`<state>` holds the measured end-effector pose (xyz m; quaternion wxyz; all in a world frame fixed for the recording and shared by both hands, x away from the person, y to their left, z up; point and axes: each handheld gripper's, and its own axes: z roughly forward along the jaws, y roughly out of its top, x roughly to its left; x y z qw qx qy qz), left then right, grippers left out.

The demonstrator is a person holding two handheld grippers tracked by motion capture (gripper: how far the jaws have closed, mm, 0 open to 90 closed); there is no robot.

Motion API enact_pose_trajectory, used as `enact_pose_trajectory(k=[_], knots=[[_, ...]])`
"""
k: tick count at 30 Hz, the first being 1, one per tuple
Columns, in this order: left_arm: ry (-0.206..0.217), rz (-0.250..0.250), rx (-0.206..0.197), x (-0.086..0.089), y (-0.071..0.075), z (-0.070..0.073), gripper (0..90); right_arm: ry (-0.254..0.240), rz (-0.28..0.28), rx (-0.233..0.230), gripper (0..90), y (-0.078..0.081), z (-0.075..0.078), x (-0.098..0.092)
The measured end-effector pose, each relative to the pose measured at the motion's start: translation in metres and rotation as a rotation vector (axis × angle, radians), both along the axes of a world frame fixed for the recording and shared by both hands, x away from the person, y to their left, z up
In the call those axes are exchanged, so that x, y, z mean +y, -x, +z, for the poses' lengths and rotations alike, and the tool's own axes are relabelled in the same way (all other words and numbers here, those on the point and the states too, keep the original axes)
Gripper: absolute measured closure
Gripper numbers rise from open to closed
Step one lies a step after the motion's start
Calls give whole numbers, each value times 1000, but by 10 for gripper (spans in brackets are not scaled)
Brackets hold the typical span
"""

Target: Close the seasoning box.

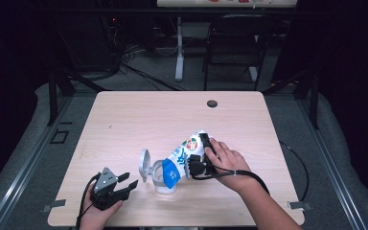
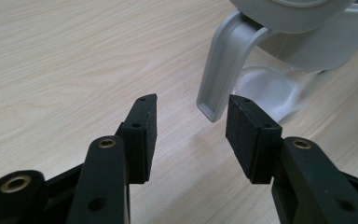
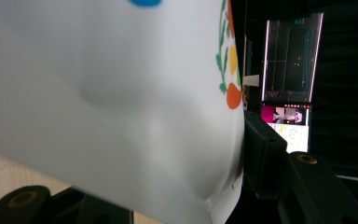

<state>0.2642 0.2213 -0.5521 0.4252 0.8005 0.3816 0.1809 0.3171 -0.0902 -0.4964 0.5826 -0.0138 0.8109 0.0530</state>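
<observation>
high view: right claw [image 1: 202, 155] clamps the tilted white pouch [image 1: 187, 148] over a clear jug [image 1: 163, 178], left claw [image 1: 124, 183] gapes empty nearby.

The white pouch [image 3: 112, 102] hides the right gripper's left fingers.

A pale wood-grain bench [image 1: 139, 115] with rounded corners carries the things. A dark round hole [image 1: 212, 103] sits near its far edge, right of centre. A clear container [image 1: 164, 179] with its grey lid [image 1: 144, 165] flipped open stands near the front edge, around the middle.
</observation>
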Motion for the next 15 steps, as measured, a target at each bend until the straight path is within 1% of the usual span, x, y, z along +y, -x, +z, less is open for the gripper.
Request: enact_pose_trajectory(k=[1,2,5,6,15], knots=[[0,0,0,0,0,0,539,29,-18,-8,524,2,2,1],[0,0,0,0,0,0,539,15,-9,0,524,1,1,1],[1,0,1,0,0,0,539,17,-10,0,524,1,2,1],[-2,-1,2,0,0,0,539,7,-4,-1,525,1,1,1],[0,-1,1,0,0,0,539,12,5,-10,528,1,1,1]])
